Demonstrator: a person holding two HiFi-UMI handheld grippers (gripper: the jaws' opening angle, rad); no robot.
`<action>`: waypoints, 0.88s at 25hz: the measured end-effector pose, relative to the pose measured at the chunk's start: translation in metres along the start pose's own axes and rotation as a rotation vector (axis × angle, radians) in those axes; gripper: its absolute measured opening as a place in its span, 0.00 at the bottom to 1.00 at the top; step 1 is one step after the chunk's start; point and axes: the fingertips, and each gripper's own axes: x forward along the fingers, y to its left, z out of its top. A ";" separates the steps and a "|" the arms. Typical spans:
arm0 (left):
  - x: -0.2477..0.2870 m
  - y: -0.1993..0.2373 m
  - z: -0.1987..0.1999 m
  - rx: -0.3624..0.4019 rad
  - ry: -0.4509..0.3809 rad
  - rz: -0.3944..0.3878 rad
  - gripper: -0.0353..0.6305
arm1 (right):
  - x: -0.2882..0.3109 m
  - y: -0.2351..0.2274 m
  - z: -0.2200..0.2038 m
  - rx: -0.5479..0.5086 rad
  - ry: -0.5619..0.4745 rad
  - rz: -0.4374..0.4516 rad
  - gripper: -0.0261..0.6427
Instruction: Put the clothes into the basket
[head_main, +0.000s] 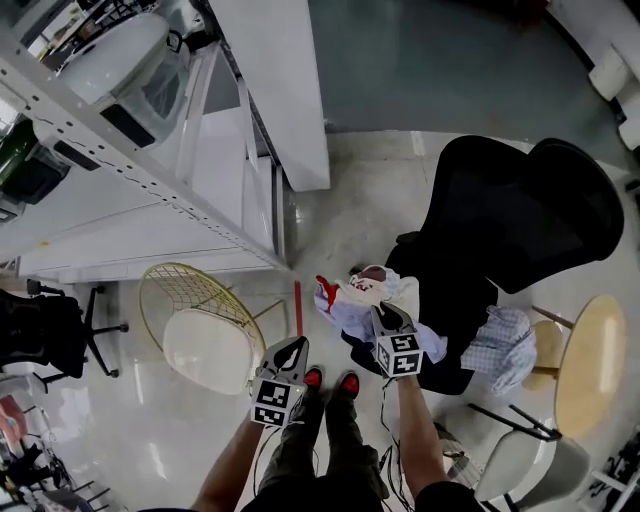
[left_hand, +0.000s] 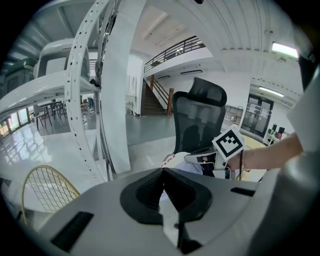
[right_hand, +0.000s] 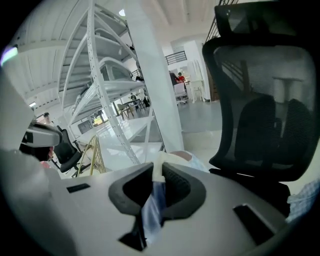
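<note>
- Gripping a pale blue-and-white cloth garment, the right gripper has its jaws closed on the fabric, at the front edge of the black mesh office chair.
- Left gripper: jaws closed together, nothing between them.
- Yellow wire basket stands on the floor, left of both grippers.

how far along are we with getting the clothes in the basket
Early. Done: nothing, no clothes show in the wire basket. In hand: the right gripper has its jaws shut on a white and blue garment, held up by the black chair. The left gripper is shut and empty. Left: carry that garment to the basket, then the checked cloth by the chair seat.
</note>
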 end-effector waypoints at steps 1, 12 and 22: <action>-0.002 0.001 0.005 0.008 -0.011 -0.004 0.06 | -0.006 -0.001 0.012 0.001 -0.025 -0.010 0.13; -0.040 -0.003 0.054 0.088 -0.116 -0.055 0.06 | -0.095 0.009 0.099 0.036 -0.237 -0.114 0.13; -0.086 -0.016 0.106 0.179 -0.235 -0.116 0.06 | -0.212 0.034 0.175 0.051 -0.483 -0.216 0.13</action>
